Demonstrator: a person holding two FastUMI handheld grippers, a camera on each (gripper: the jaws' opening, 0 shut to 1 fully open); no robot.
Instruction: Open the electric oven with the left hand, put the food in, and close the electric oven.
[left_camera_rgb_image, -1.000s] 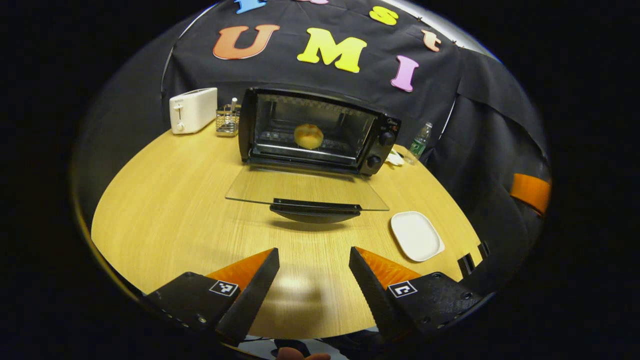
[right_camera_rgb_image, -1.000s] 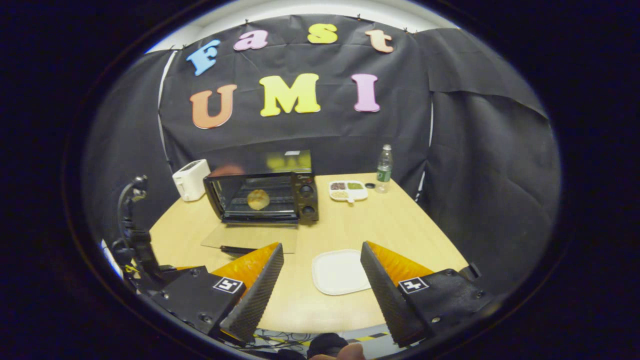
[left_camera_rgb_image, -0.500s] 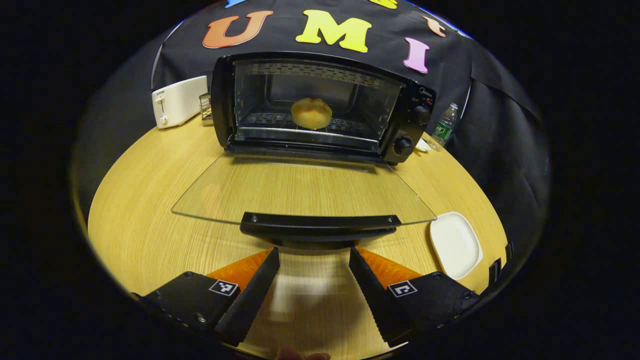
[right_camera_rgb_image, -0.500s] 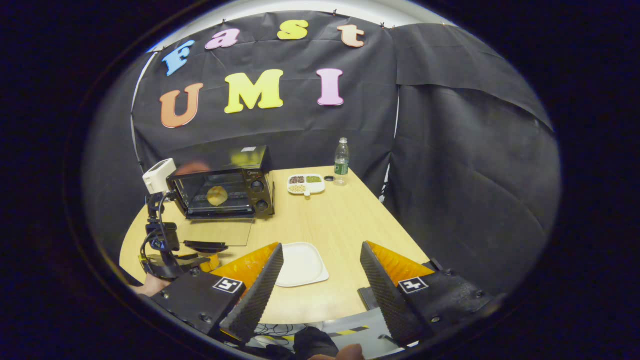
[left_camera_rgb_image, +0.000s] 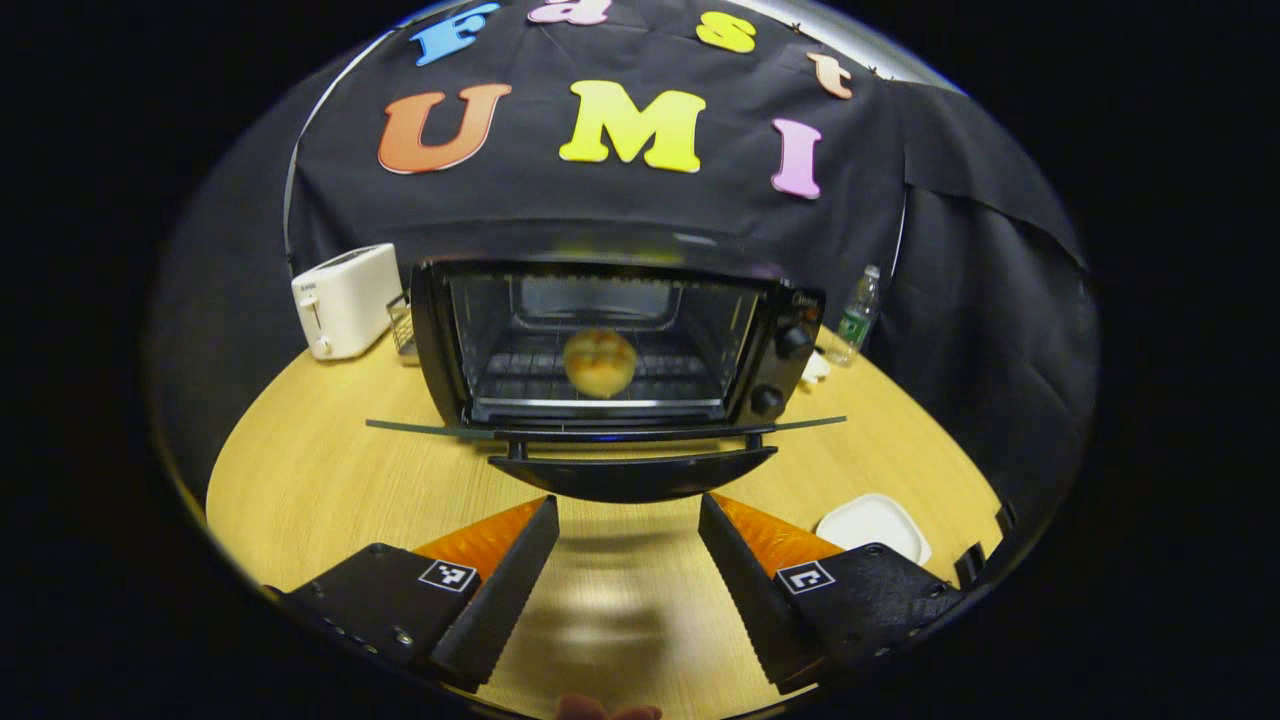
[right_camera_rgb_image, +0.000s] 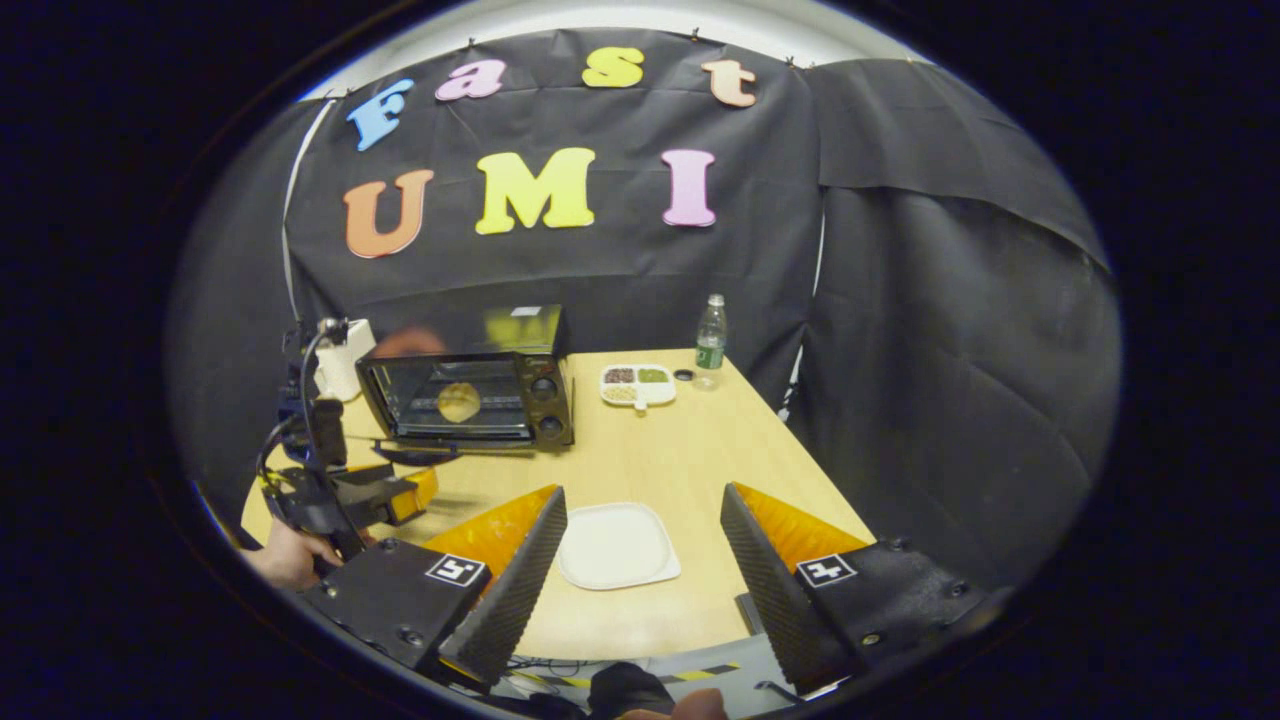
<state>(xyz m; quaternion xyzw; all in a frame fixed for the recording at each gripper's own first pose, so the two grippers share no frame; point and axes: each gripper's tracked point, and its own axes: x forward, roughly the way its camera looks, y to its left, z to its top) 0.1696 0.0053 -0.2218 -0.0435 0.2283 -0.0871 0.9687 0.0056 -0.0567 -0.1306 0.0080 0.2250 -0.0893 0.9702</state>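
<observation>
Glass oven door (left_camera_rgb_image: 600, 428) lay flat open, bun (left_camera_rgb_image: 599, 362) already inside.
Left gripper (left_camera_rgb_image: 628, 560), fingers apart and empty just below the door handle (left_camera_rgb_image: 632, 473), should hook under it and lift squarely; right gripper (right_camera_rgb_image: 643, 570) hung apart, idle.

I count one electric oven (left_camera_rgb_image: 610, 340) at the centre of the left gripper view, with one bun (left_camera_rgb_image: 599, 362) inside it and two knobs (left_camera_rgb_image: 782, 371) on its right panel. One white toaster (left_camera_rgb_image: 345, 299) sits at centre left, one water bottle (left_camera_rgb_image: 855, 313) at centre right, one white plate (left_camera_rgb_image: 873, 521) at lower right. In the right gripper view I count one divided snack tray (right_camera_rgb_image: 638, 384) near the centre, and two grippers (right_camera_rgb_image: 640, 570).
</observation>
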